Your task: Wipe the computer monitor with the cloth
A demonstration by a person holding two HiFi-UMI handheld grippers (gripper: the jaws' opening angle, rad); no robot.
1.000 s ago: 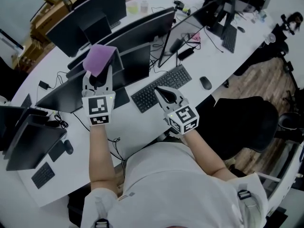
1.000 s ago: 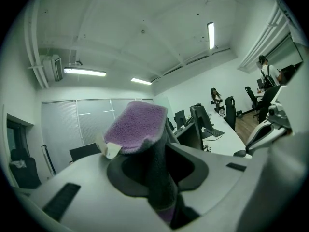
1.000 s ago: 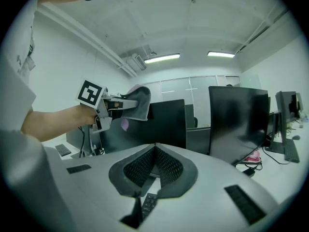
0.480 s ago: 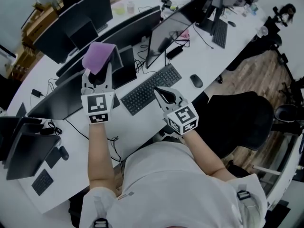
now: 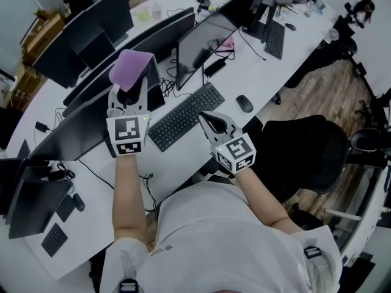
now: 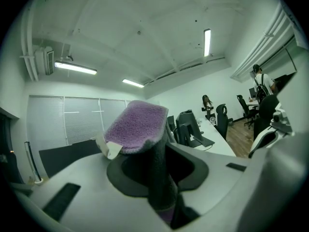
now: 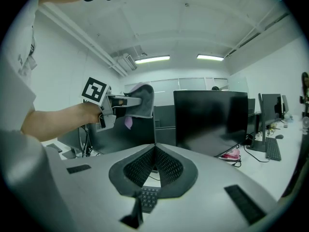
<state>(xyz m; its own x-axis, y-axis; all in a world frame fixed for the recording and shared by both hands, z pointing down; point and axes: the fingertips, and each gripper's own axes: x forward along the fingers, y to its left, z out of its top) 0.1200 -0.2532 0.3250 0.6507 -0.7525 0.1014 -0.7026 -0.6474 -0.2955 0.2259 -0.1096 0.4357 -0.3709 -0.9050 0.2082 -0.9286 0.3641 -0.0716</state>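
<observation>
My left gripper [image 5: 128,94] is shut on a folded purple cloth [image 5: 130,68], held up over the desk in front of a dark monitor [image 5: 85,119] at the left. In the left gripper view the cloth [image 6: 135,127] sticks up from the closed jaws of the left gripper [image 6: 162,151]. My right gripper [image 5: 206,117] is shut and empty, hovering near the desk's front edge above a black keyboard [image 5: 186,116]. A second dark monitor [image 7: 212,121] faces the right gripper [image 7: 155,150]. That view also shows the left gripper [image 7: 120,102] with the cloth [image 7: 143,100] to its left.
A mouse [image 5: 244,103] lies right of the keyboard. A black office chair [image 5: 302,154] stands at my right. More monitors [image 5: 82,32], cables and keyboards crowd the curved white desk [image 5: 269,72]. People stand far off at the right of the left gripper view.
The desk, monitors and keyboard have slid leftward in the head view. Both grippers keep about the same place and hold; the cloth stays in the left one.
</observation>
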